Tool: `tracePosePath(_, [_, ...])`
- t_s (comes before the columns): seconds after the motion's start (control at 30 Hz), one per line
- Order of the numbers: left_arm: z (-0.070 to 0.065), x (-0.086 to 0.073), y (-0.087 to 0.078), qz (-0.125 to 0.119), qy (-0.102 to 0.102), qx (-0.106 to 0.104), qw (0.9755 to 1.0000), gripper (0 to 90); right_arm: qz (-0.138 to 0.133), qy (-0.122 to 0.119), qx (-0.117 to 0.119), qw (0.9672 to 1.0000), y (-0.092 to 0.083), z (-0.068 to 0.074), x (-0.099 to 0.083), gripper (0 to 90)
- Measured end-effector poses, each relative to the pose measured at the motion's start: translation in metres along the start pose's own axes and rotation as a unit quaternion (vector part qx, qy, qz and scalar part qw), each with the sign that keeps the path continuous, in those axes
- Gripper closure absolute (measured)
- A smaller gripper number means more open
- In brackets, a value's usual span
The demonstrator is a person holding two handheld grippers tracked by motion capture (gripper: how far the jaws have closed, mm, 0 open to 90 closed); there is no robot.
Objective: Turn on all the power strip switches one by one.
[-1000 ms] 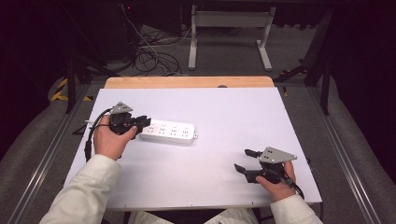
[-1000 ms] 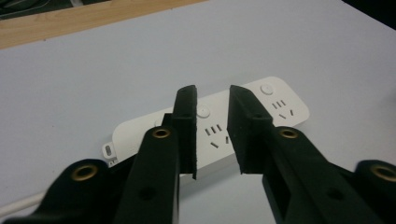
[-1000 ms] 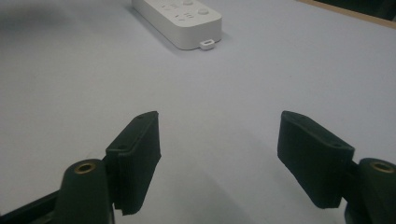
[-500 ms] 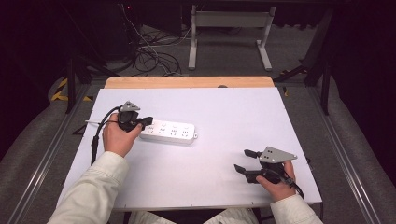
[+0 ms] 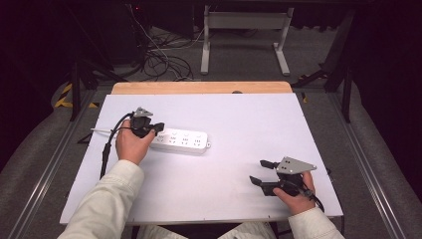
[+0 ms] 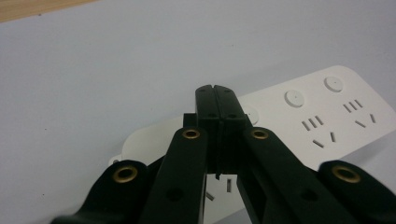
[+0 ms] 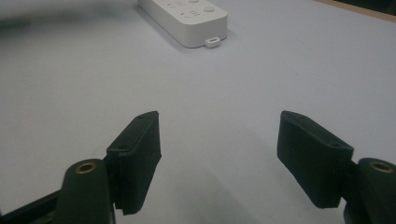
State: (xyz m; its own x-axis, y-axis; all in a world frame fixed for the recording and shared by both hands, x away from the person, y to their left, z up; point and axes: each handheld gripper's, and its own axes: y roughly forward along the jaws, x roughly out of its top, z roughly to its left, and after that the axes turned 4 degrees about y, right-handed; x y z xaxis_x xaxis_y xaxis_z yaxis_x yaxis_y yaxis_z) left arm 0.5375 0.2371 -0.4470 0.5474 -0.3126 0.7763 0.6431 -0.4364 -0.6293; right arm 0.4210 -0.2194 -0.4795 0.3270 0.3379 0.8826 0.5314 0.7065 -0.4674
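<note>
Hovering over the white power strip's (image 5: 180, 141) left end, the left hand-held gripper (image 5: 158, 127) is clenched empty — the right hand-held gripper (image 5: 259, 172) is resting released on the bench (image 5: 259, 124), well apart.

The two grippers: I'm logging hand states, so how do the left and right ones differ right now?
The left gripper has its jaws pressed together over the power strip; the right gripper has its jaws wide apart above bare table, well away from the strip. Both are black, hand-held.

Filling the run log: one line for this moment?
left gripper: shut, over power strip | right gripper: open, empty, near table edge
</note>
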Motion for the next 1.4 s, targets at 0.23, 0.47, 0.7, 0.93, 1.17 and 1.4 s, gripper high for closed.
tracePosePath(0.23, [0.003,-0.002,0.006,0.006,-0.004,0.006,1.0000,90.0,0.004,0.000,0.002,1.0000,0.000,0.000,0.000,31.1])
tracePosePath(0.47, [0.002,-0.003,0.010,0.013,0.005,0.020,0.9997,90.0,0.007,-0.002,0.003,1.0000,0.000,0.000,-0.001,31.1])
tracePosePath(0.7, [0.001,-0.003,0.011,0.019,0.008,0.022,0.9995,90.0,0.008,-0.002,0.005,1.0000,0.000,-0.001,-0.001,31.1])
tracePosePath(0.93, [0.002,-0.005,0.014,0.027,0.020,0.028,0.9991,90.0,0.010,-0.002,0.005,0.9999,0.000,0.000,-0.002,31.1])
tracePosePath(1.17, [0.002,-0.005,0.014,0.026,0.023,0.027,0.9990,90.0,0.013,-0.003,0.007,0.9999,0.000,0.000,-0.002,31.1])
tracePosePath(1.4, [0.001,-0.005,0.015,0.030,0.027,0.028,0.9988,90.0,0.014,-0.004,0.007,0.9999,0.000,0.000,-0.002,31.1])
